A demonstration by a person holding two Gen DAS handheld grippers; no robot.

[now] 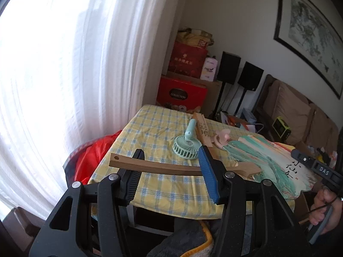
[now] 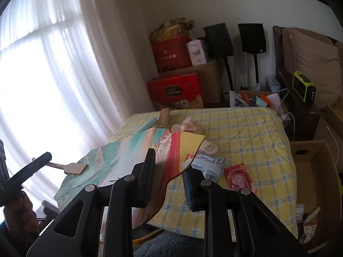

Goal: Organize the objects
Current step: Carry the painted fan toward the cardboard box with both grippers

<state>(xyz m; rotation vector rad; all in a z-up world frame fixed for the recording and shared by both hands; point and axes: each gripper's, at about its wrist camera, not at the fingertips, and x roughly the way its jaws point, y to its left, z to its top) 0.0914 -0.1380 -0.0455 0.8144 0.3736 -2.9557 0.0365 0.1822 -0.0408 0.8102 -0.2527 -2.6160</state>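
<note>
Wooden handle (image 1: 154, 167) of a flat painted hand fan (image 2: 133, 160) spans the left gripper (image 1: 171, 171), whose black and blue pads sit at either side of the shaft at a middling opening; they seem closed on it, though actual contact is hard to confirm. The right gripper (image 2: 167, 182) is narrowed onto the fan's near edge, the curved blade rim passing between its pads, so the fan appears carried by both tools, raised and tilted above the near left part of the checked yellow tablecloth (image 2: 246, 132). Judged step: moving the fan to its place. To do this well, both hands should travel together at one height, since twisting one end against the other would strain the thin blade; the handle grip should stay firm while the blade grip stays light. On the cloth beyond lie a mint handheld fan (image 1: 185, 147), a folded bamboo fan (image 1: 201, 128) touching it, and a pink handheld fan (image 1: 220, 139) just to the right. Near the right gripper lie a white printed packet (image 2: 209, 165) and a red packet (image 2: 238, 175). An open cardboard box (image 2: 317, 171) stands right of the table; only small items at its near end show, and these cannot be identified.
</note>
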